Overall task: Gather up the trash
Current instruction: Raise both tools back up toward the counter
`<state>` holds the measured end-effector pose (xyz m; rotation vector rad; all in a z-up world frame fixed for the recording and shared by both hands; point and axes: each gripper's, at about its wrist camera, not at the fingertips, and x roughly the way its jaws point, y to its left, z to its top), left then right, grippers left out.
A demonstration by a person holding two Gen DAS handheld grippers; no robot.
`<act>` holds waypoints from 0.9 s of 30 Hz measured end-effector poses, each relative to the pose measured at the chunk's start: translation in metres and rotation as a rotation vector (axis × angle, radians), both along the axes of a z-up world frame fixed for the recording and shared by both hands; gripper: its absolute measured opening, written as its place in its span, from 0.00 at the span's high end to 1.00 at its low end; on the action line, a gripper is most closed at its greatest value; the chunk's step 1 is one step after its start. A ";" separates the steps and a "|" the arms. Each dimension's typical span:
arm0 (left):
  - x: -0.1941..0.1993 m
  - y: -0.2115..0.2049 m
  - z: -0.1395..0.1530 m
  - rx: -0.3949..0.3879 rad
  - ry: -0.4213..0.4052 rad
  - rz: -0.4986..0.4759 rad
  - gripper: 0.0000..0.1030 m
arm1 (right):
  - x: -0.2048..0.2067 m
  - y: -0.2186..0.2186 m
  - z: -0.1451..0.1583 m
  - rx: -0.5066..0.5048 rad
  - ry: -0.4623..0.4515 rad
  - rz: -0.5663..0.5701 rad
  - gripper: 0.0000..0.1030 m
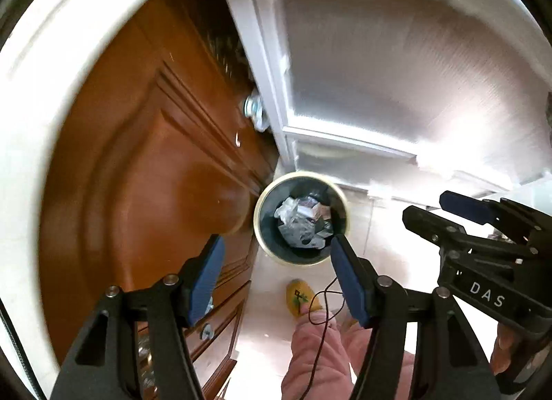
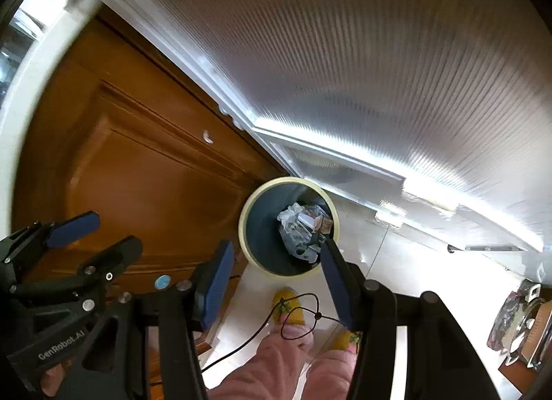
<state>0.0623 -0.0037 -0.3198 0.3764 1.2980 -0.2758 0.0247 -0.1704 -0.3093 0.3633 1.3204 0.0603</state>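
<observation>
Nearest the cameras, the left gripper is seen with its blue-padded jaws spread and nothing between them. The right gripper is likewise found parted and empty. Below them, pink trouser legs and yellow slippers are observed on the pale floor, crossed by a thin black cable. Further off, the round bin is located on the floor beside the wooden door, with crumpled trash lying inside it. A ribbed translucent panel is noted beyond.
</observation>
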 end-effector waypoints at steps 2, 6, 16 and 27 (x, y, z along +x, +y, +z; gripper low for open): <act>-0.007 -0.002 0.027 -0.017 -0.019 -0.016 0.40 | -0.005 0.001 0.023 0.005 -0.019 0.005 0.48; -0.018 -0.003 0.079 -0.053 -0.084 -0.040 0.40 | -0.013 0.002 0.073 0.008 -0.069 0.032 0.48; -0.016 0.016 0.215 -0.112 -0.284 -0.057 0.40 | -0.023 0.011 0.199 -0.047 -0.265 0.090 0.48; 0.013 0.051 0.293 -0.177 -0.414 -0.059 0.40 | -0.005 0.016 0.282 -0.177 -0.442 0.055 0.48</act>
